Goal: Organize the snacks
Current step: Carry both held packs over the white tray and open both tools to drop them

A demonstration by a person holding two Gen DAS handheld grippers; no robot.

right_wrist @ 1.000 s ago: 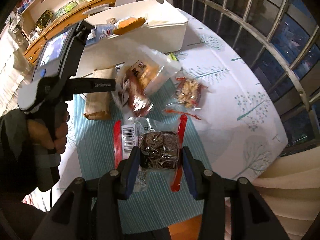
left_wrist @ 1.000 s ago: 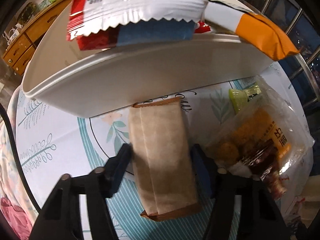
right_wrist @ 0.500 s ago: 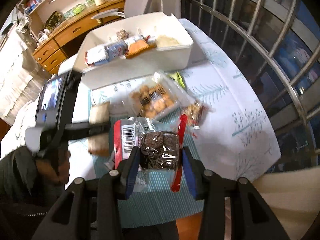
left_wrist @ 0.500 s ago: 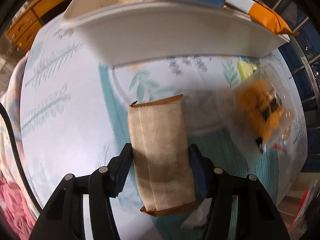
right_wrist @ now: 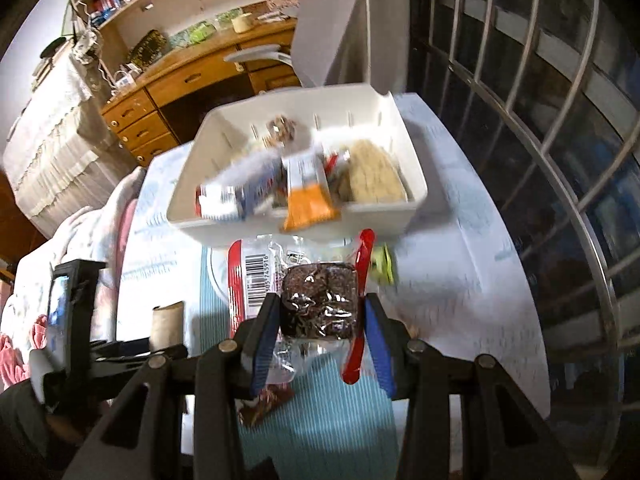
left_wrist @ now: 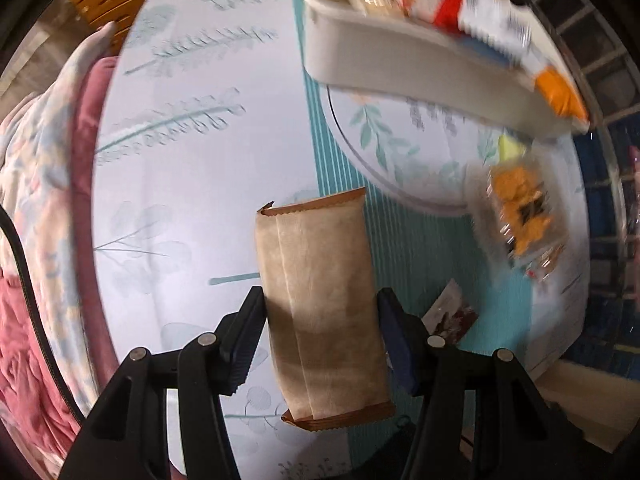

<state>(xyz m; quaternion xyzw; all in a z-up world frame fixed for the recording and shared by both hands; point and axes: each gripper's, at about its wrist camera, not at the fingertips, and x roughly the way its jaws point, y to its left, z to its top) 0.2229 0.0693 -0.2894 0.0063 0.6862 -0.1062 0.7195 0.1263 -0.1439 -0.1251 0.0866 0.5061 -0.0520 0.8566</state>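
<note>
My left gripper (left_wrist: 320,320) is shut on a tan paper snack packet (left_wrist: 316,300) and holds it above the table. My right gripper (right_wrist: 320,312) is shut on a clear packet of dark brown snack (right_wrist: 318,304) with red edges and a barcode, held in front of the white bin (right_wrist: 296,228). The bin holds several snack packets, one orange (right_wrist: 308,204). The bin also shows at the top right of the left wrist view (left_wrist: 400,60). The left gripper and its tan packet (right_wrist: 168,324) show at the lower left of the right wrist view.
A clear bag of orange snacks (left_wrist: 520,208) and a small green packet (left_wrist: 508,148) lie on the patterned tablecloth (left_wrist: 192,160) near the bin. A small dark packet (left_wrist: 452,316) lies by my left gripper. A wooden desk (right_wrist: 192,76) and a window grille (right_wrist: 540,120) stand behind.
Both grippers have lifted with their packets. The left has pulled back from the bin and swung left. The right has moved toward the bin, which now fills more of its view.
</note>
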